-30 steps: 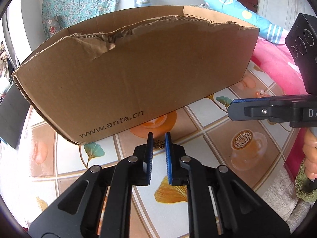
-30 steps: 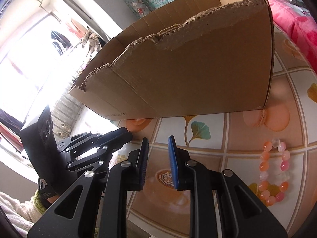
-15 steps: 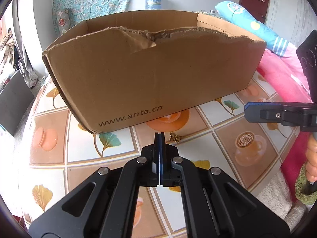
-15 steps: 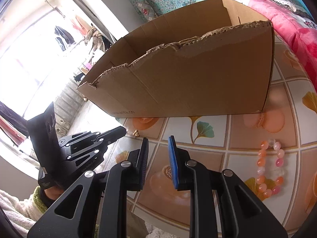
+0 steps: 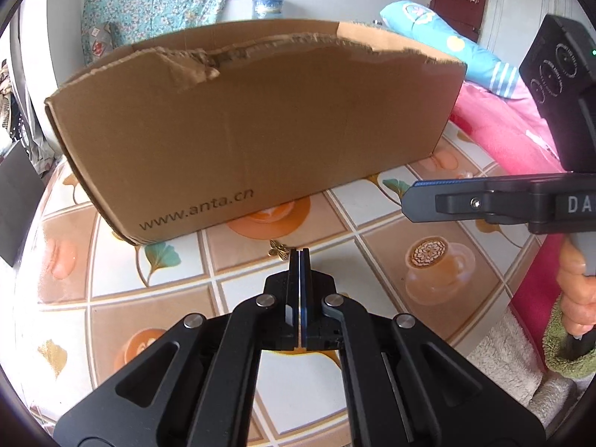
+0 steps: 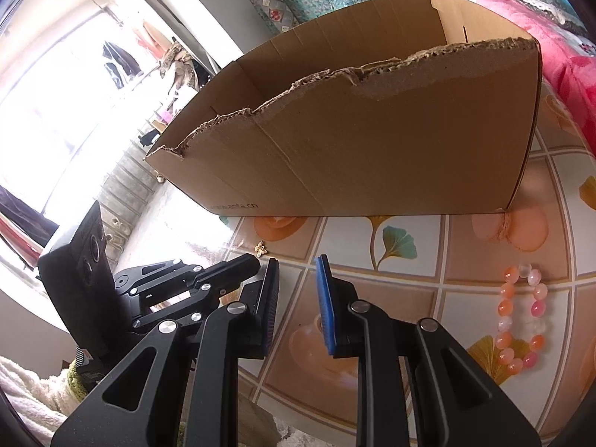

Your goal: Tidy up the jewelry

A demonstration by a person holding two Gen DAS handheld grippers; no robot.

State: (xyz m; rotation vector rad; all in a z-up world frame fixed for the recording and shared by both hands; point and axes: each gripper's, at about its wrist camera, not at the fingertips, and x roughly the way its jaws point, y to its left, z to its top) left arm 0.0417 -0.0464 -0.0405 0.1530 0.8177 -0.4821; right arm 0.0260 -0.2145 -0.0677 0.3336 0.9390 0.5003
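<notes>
A small gold butterfly-shaped charm lies on the patterned tablecloth in front of the torn cardboard box. My left gripper is shut, pads pressed together with nothing seen between them. The charm sits just off the left side of its tips. From the right wrist the same charm lies just beyond the left gripper's tip. My right gripper stands open by a narrow gap over the cloth, holding nothing. A pink and orange bead bracelet lies to its right.
The box is tall, with a ragged top edge, and fills the far side of the table. Pink bedding lies at the right. A hand in a fleece sleeve holds the right gripper's handle near the table's right edge.
The left jaws have closed; the charm that lay between their open tips now lies beside the shut tips. The right gripper has kept its narrow gap and place.
</notes>
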